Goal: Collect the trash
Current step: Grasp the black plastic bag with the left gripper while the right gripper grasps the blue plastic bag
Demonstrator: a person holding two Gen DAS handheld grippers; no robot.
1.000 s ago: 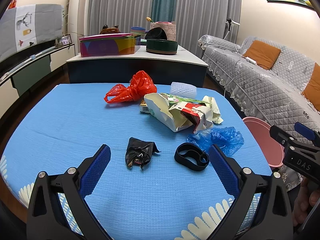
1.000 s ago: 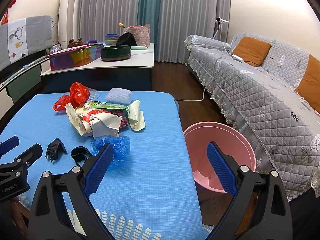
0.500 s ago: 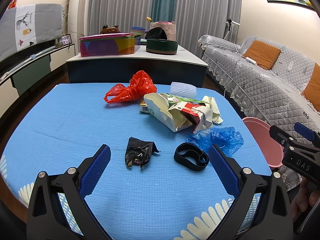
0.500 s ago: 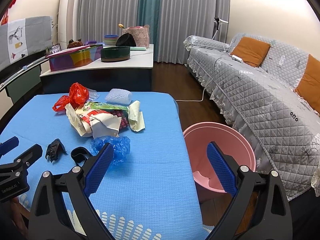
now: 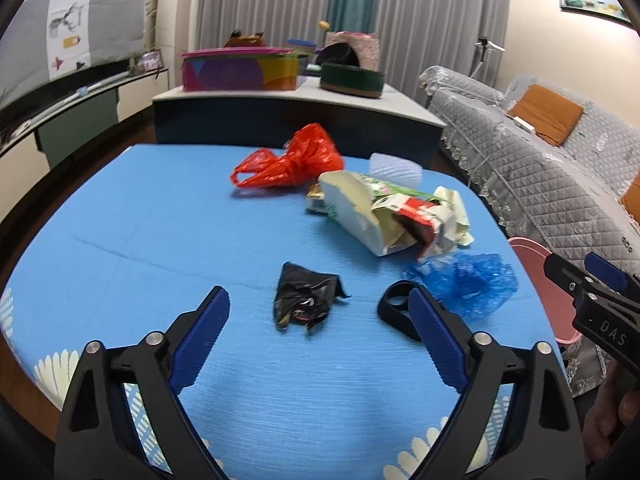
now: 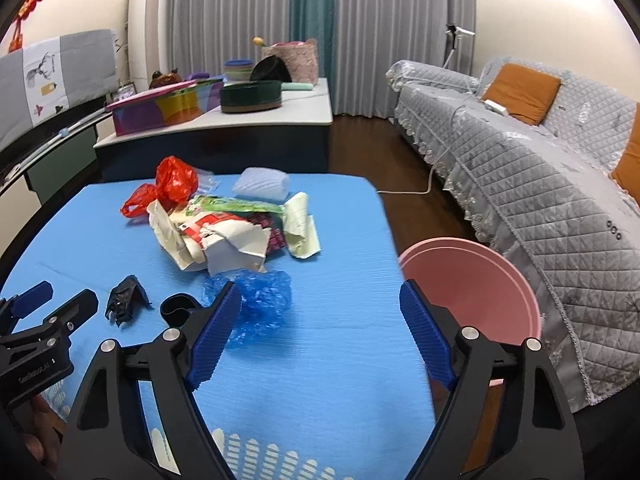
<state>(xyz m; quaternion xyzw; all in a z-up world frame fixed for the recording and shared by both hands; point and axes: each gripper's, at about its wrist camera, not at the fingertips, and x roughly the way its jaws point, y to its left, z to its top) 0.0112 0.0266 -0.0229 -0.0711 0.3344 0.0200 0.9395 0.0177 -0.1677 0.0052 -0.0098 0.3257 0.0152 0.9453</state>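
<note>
The black wrapper point(image 5: 306, 301) lies on the blue table point(image 5: 152, 240) just ahead of the left gripper point(image 5: 318, 316), whose empty jaws are closing. The right gripper point(image 6: 320, 312), also closing on nothing, hovers beside the blue bag point(image 6: 262, 294). What the pink bin point(image 6: 472, 280) holds cannot be told.

The left half of the blue table point(image 5: 120, 216) lies bare, an open lane. Toward the right, the black wrapper point(image 5: 306, 300), black ring point(image 5: 394, 308), blue bag point(image 5: 468, 284) and torn cartons point(image 5: 384, 216) crowd together. The pink bin point(image 6: 472, 280) seems just off the table's right edge.
</note>
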